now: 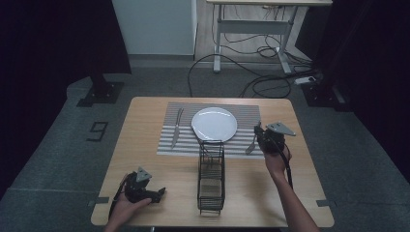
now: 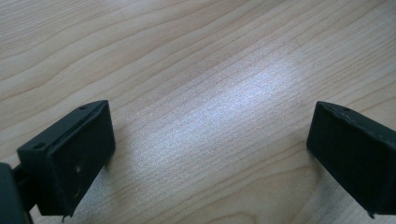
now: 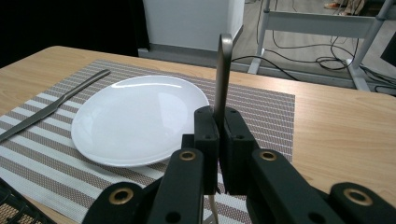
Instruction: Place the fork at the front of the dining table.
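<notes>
right tool [image 3: 218, 140] clamped on fork [image 3: 223, 74] handle, at plate's [image 1: 214, 124] 3 o'clock; thin grip, fork may pivot, land crooked on placemat [image 1: 241, 145]. left tool [image 2: 210, 154] apart, idle on table [image 2: 187, 70].

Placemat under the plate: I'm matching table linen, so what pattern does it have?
The placemat has grey-brown and white stripes, wide ones at its near side; the right gripper view shows it best.

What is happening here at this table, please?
A person is setting a place for a meal. The right tongs are shut on a fork, holding it over the striped placemat, to the right of the white plate. A knife lies left of the plate. The left tongs rest open over the bare table, beside a black wire basket.
</notes>
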Available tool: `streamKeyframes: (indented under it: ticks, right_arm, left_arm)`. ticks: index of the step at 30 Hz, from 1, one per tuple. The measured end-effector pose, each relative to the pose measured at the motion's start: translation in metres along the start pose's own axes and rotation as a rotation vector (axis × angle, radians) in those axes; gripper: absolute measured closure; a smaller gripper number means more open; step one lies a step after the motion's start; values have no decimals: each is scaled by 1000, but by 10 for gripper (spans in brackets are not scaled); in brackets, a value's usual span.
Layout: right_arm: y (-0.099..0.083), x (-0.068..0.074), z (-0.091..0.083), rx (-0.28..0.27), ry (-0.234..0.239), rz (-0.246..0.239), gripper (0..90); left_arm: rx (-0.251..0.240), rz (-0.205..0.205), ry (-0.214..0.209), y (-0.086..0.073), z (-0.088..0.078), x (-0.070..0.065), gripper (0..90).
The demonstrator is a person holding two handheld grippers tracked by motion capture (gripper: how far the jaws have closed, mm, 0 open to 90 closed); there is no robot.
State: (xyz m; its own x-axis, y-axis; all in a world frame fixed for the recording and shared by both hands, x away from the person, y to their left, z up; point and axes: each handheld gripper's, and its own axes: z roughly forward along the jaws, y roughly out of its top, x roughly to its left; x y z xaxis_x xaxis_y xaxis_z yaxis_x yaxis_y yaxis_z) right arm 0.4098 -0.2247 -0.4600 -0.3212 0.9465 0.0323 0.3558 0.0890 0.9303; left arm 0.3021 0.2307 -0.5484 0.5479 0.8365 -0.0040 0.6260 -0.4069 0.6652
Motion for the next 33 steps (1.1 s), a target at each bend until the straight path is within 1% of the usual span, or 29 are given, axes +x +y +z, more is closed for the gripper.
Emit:
streamKeyframes:
  ticks: [7, 14, 15, 16, 17, 18, 19, 23, 28, 33]
  right_arm:
    - [1, 3, 4, 0, 0, -19, 859]
    - [1, 3, 6, 6, -2, -25, 858]
    - [0, 3, 7, 14, -1, -28, 851]
    - [-1, 4, 9, 36, 0, -34, 850]
    - [-3, 4, 11, 41, -3, -42, 850]
    - [-6, 5, 13, 40, -10, -44, 850]
    - [-7, 4, 14, 43, -8, -36, 851]
    - [-8, 4, 17, 52, -8, -43, 851]
    - [-10, 7, 22, 74, -11, -67, 853]
    - [-12, 9, 26, 93, -12, -78, 854]
  left_arm:
    - [2, 0, 0, 0, 0, 0, 9]
    - [2, -1, 0, 0, 0, 0, 9]
    - [2, 0, 0, 0, 0, 0, 9]
    - [2, 0, 1, 0, 0, 0, 9]
    - [2, 0, 0, 0, 0, 0, 9]
    - [2, 0, 1, 0, 0, 0, 9]
    - [2, 0, 0, 0, 0, 0, 9]
    - [2, 0, 1, 0, 0, 0, 9]
    - [1, -1, 1, 0, 0, 0, 9]
    - [2, -1, 1, 0, 0, 0, 9]
